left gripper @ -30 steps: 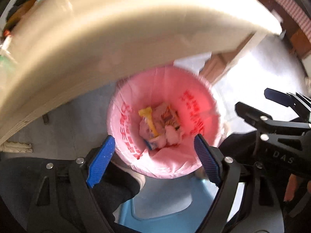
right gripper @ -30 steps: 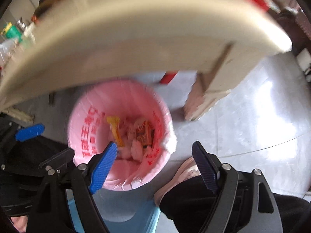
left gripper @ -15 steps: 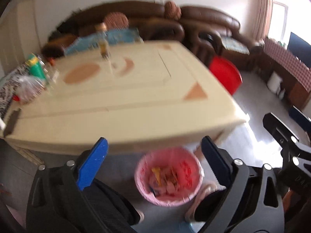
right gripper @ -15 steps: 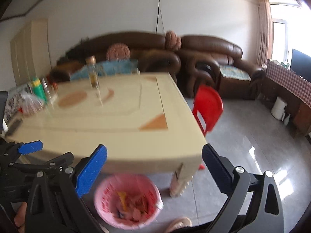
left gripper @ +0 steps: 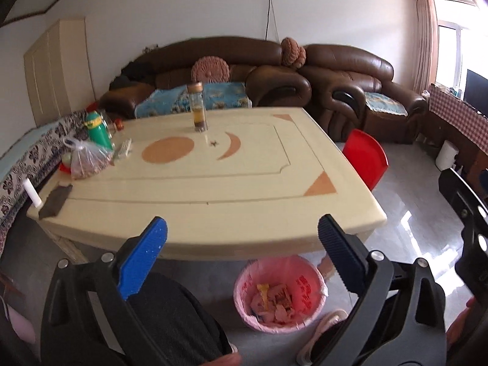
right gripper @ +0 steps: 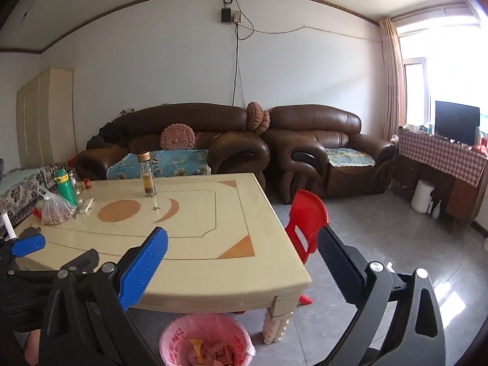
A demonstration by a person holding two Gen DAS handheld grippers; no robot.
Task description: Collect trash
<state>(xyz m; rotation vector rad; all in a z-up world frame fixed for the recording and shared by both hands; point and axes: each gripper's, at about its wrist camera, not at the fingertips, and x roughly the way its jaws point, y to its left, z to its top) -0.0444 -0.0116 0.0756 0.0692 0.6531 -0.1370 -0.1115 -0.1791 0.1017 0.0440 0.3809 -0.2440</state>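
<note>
A bin lined with a pink bag (left gripper: 279, 297) stands on the floor under the near edge of the cream table (left gripper: 213, 189); wrappers lie inside it. It also shows low in the right wrist view (right gripper: 207, 340). My left gripper (left gripper: 242, 244) is open and empty, raised above the table's near edge. My right gripper (right gripper: 242, 250) is open and empty, to the right of the left one (right gripper: 27, 244). On the table's far left lie a clear bag of food (left gripper: 87, 160), a white packet (left gripper: 123, 149) and a dark flat thing (left gripper: 55, 199).
A glass jar (left gripper: 198, 108), a green bottle (left gripper: 97, 128) and a white tube (left gripper: 32, 192) stand on the table. A red chair (left gripper: 366, 160) is at its right side. Brown sofas (right gripper: 320, 146) line the far wall. The person's legs (left gripper: 170, 320) are below.
Both grippers have risen from just over the pink bin under the table to above the table's edge, tilting up to face the room. Both stay open and empty.
</note>
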